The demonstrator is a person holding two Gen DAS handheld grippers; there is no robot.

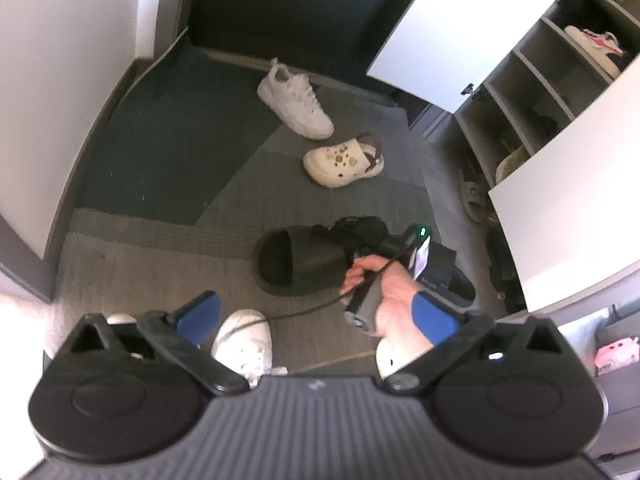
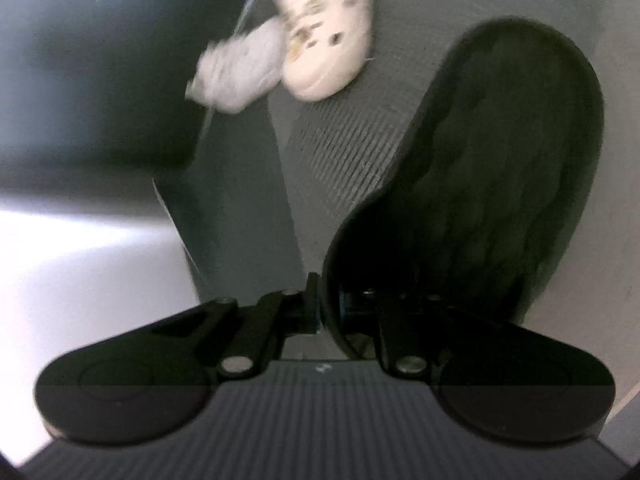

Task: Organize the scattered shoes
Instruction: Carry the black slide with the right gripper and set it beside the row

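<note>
A black slide sandal (image 1: 288, 260) lies on the grey mat (image 1: 160, 264). A hand (image 1: 394, 300) holds my right gripper (image 1: 352, 254) at the slide's heel end. In the right wrist view, my right gripper (image 2: 326, 308) is shut on the slide's edge, and the dark sole (image 2: 500, 160) stretches up to the right. Further off lie a cream clog (image 1: 340, 160) (image 2: 324, 40) with charms and a white sneaker (image 1: 294, 98) (image 2: 236, 76). My left gripper (image 1: 316, 314) hangs above the floor, open, its blue pads (image 1: 200, 312) wide apart with nothing between them.
An open shoe cabinet (image 1: 520, 92) with shelves stands at the right between white doors (image 1: 460, 20); a pink-and-white sneaker (image 1: 600, 44) sits on an upper shelf. A pale sandal (image 1: 474, 196) and dark shoes lie at its foot. The person's white shoe (image 1: 244, 340) stands near.
</note>
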